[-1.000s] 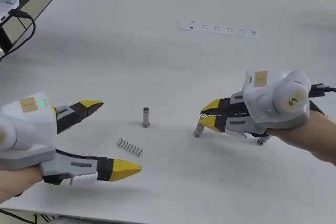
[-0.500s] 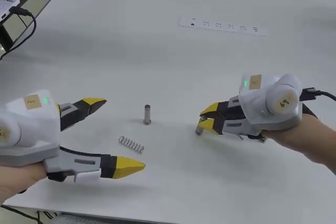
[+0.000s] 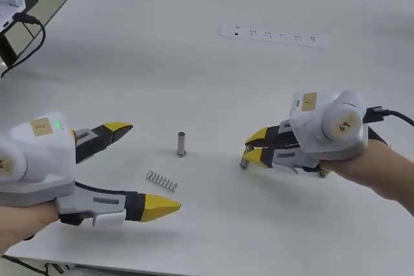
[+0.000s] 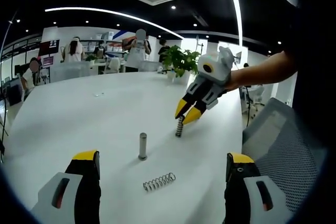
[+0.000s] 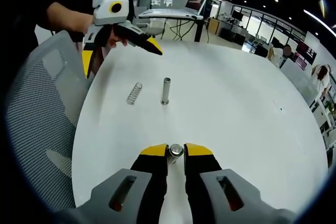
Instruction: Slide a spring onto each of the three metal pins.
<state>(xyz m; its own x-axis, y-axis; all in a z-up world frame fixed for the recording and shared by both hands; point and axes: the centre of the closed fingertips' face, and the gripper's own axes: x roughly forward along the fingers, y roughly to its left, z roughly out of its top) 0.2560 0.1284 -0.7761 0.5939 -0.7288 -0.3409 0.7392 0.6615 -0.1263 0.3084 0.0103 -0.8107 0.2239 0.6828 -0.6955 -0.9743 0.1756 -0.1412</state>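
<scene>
A bare metal pin [image 3: 181, 145] stands upright mid-table, also seen in the gripper views [image 4: 142, 146] [image 5: 166, 91]. A loose spring [image 3: 161, 181] [image 4: 159, 181] [image 5: 134, 93] lies flat just in front of it. My left gripper [image 3: 143, 167] [image 4: 163, 157] is open wide, its jaws to either side of the spring and short of it. My right gripper [image 3: 256, 146] [image 5: 175, 153] is shut on the spring of a second pin [image 3: 244, 159] [image 4: 179, 128] [image 5: 175, 149], at the pin's top. A third sprung pin [image 3: 321, 172] peeks out under the right hand.
A white power strip [image 3: 272, 35] lies far back on the white table [image 3: 129, 63]. A black cable [image 3: 29, 30] hangs off the table's left edge. The table's front edge runs close below the left gripper. An office chair [image 5: 47, 129] stands near the table.
My right gripper has sunk a little lower over its sprung pin. The left gripper, the bare pin and the loose spring have barely shifted.
</scene>
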